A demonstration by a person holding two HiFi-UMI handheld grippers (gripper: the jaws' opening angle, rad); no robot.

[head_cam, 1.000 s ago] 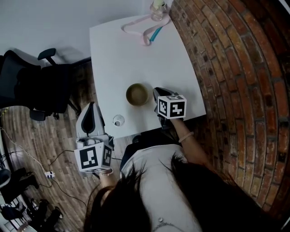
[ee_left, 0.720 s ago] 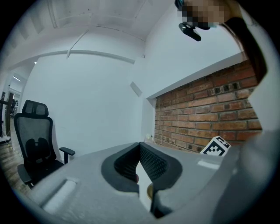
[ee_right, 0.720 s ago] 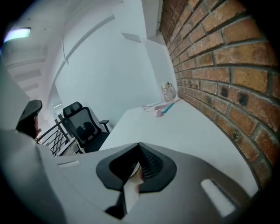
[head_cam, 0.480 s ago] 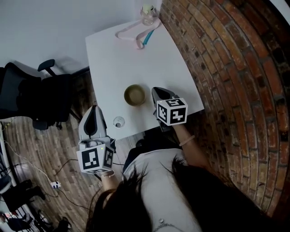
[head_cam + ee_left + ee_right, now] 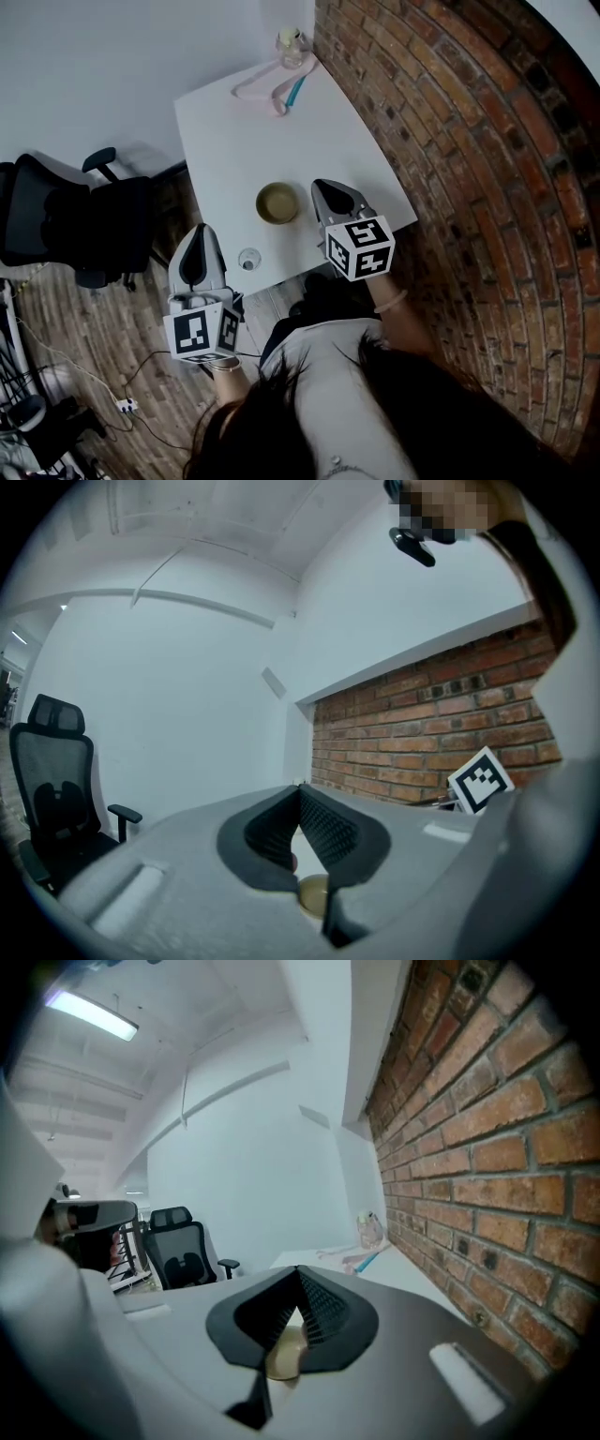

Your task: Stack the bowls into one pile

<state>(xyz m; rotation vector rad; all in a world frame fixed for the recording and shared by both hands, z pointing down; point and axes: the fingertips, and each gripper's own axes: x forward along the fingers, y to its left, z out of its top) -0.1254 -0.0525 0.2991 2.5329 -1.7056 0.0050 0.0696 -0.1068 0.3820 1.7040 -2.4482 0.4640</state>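
One round, olive-brown bowl (image 5: 278, 202) stands upright on the white table (image 5: 281, 122).

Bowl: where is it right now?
In the head view, the bowl sits on the near half of the white table, just left of the right gripper.

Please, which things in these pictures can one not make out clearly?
- Bowl, head view: small, seen from above; one bowl or several nested, cannot tell.
- Bowl, gripper views: mostly hidden behind the left hand-held gripper and the right hand-held gripper.
- Small clear round object by the table's near edge: too small to name.
- Jar at the far corner: contents too small.
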